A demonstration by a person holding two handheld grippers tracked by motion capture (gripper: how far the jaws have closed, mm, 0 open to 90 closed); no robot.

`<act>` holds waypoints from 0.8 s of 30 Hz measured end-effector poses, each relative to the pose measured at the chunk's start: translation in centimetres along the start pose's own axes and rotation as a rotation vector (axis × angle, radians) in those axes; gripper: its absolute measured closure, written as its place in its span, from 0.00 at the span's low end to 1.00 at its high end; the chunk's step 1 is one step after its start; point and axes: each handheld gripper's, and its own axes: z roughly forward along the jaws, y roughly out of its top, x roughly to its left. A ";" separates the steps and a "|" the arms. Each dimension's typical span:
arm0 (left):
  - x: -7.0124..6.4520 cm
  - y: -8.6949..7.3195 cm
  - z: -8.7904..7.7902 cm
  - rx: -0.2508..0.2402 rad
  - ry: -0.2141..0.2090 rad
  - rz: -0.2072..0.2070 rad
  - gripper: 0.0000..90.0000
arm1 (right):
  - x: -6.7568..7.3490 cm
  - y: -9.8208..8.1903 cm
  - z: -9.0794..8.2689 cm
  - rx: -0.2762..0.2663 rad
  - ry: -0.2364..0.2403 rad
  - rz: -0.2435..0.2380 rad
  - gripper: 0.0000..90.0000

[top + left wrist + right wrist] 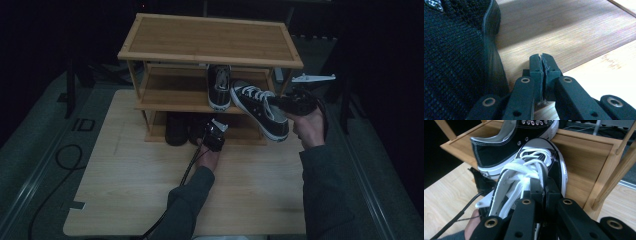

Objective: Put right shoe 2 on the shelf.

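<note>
A black canvas sneaker with white laces [259, 107] hangs in the air in front of the middle shelf of a bamboo shoe rack [210, 37]. My right gripper [278, 104] is shut on the sneaker's heel-side collar. In the right gripper view the held sneaker [534, 167] points its toe at the shelf, between my shut jaws [545, 185]. Its twin sneaker [219, 85] stands on the middle shelf, toe towards me, and shows as the twin sneaker [506, 142] there too. My left gripper [212, 128] is low at the bottom shelf, shut and empty [541, 58], beside a black knit shoe [451, 57].
Dark shoes [176, 129] sit on the rack's bottom shelf [564, 32]. The rack stands on a light wooden table [130, 185]. The rack's right post [616, 170] is close to the held sneaker. A cable [190, 167] trails from the left gripper.
</note>
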 end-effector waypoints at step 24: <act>0.0 0.0 0.0 0.000 0.000 0.000 0.97 | -0.7 0.4 -0.1 0.036 0.009 0.069 0.85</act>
